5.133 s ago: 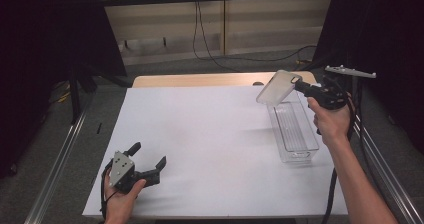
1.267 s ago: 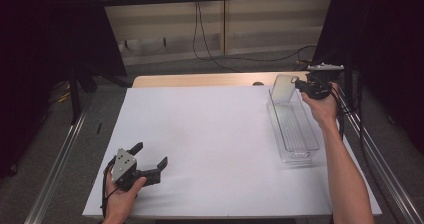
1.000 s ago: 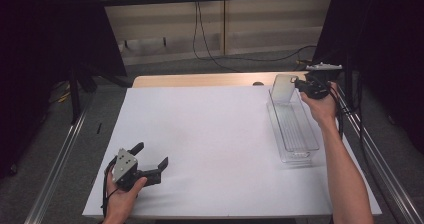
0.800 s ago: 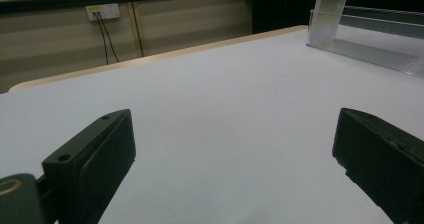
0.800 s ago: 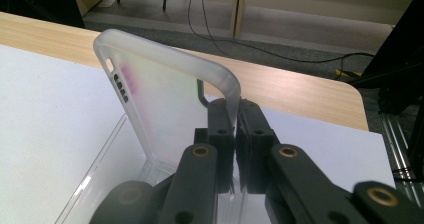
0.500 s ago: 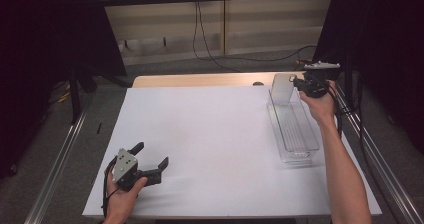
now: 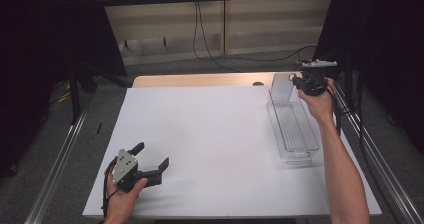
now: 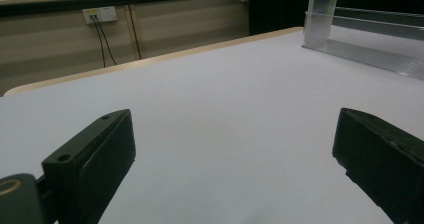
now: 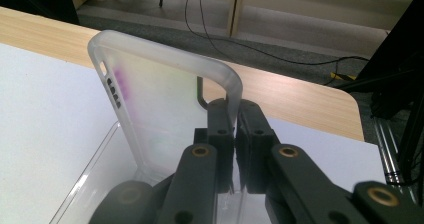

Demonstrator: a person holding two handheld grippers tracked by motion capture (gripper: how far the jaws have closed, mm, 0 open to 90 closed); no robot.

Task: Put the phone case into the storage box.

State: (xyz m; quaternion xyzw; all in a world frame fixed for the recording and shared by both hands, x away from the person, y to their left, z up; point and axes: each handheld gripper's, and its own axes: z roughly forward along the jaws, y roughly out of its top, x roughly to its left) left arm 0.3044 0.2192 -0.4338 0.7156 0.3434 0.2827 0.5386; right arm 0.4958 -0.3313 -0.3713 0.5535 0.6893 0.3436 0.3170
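Standing upright at the far end of a clear plastic bin [image 7: 295,129], a translucent phone case [image 7: 283,87] is pinched along one edge by the right claw [image 7: 299,82], whose jaws are closed tight on the thin rim. The case sits at the far right of the worktop [image 7: 215,134], close to its wooden back edge.

Bin: long, narrow, transparent, lying lengthwise along the right side of the white worktop; apart from the case at its far end, nothing can be made out in it. The person's right forearm [image 7: 340,164] runs alongside it on the outer side.

Left claw [image 7: 150,160]: resting near the front left corner of the worktop, well apart from the bin, jaws spread wide with nothing between them. Bare white surface lies between the two claws; nothing stands in the way.

Right gripper view: shows the case [image 9: 165,99] close up, frosted, with rounded corners, a row of small dark slots and a faint purple tint near one side, and the bin wall [image 9: 95,179] below it.

Left gripper view: shows the bin [image 8: 370,44] low and side-on, far off to the right, with a wall socket [image 8: 100,15] and cables [image 8: 102,41] behind the worktop.
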